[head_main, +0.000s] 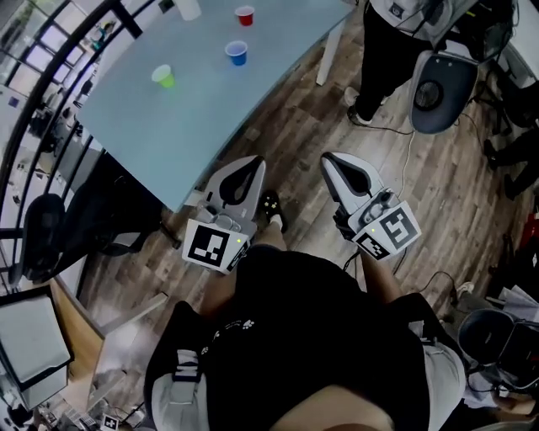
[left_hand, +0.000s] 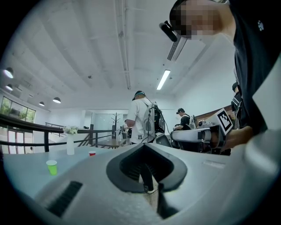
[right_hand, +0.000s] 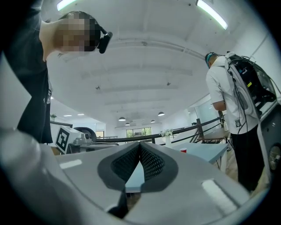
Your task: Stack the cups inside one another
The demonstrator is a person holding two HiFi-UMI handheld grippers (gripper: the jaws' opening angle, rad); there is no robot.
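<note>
As left gripper [head_main: 250,162] and right gripper [head_main: 330,158] hang near the table [head_main: 210,118], head view shows green cup [head_main: 164,77], blue cup [head_main: 237,53] and red cup [head_main: 244,15] apart on it. Left gripper view: jaws pinched together, empty. Right gripper view: likewise, tips touching.

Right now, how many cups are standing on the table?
3. The green cup stands nearest, at the left; the blue cup farther, toward the right; the red cup just beyond it. The frame's top edge may hide more.
</note>
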